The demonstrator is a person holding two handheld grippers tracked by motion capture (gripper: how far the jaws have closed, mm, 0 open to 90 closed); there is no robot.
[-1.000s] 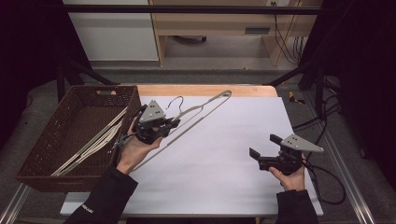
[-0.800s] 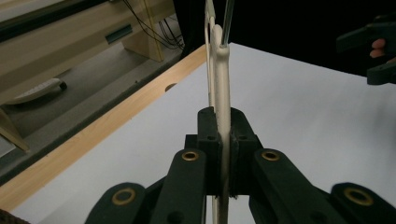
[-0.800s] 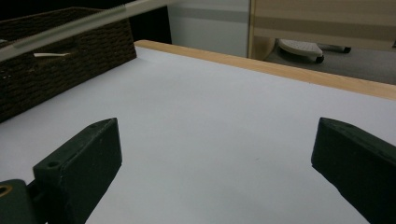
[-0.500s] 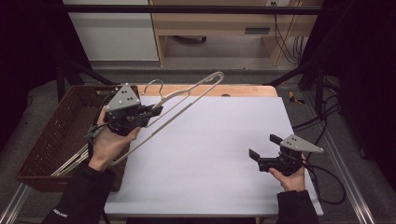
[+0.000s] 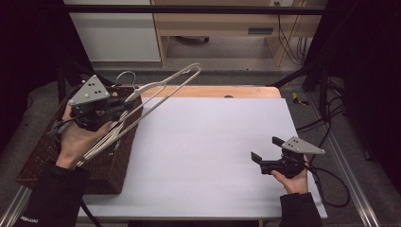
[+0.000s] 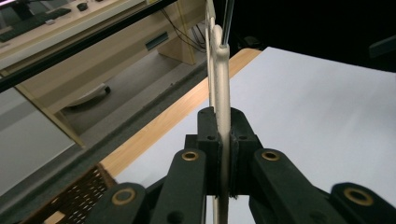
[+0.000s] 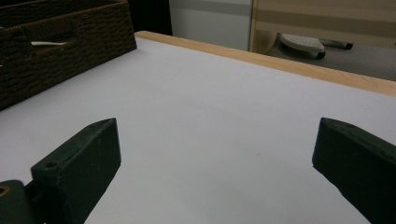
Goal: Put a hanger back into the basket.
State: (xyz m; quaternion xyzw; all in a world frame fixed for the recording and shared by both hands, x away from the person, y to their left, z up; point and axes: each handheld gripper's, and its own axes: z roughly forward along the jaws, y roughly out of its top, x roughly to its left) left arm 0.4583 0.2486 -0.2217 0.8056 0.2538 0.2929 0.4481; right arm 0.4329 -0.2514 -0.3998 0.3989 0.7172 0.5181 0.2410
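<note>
One hanger [image 5: 156, 87] clamped in left gripper [image 5: 124, 105]; possibly more in basket [image 5: 111, 163].

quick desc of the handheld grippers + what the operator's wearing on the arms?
Both are black two-jaw units. The left gripper and right gripper each carry a grey three-cornered plate with dark dots. Brass-coloured pivot pins show in the left gripper view. A black cable trails from the right one. Dark long sleeves.

The left gripper [image 5: 124, 105], clamped on a pale clothes hanger [image 5: 156, 87], has lifted it off the table's back-left area and over the wicker basket [image 5: 111, 177].
</note>
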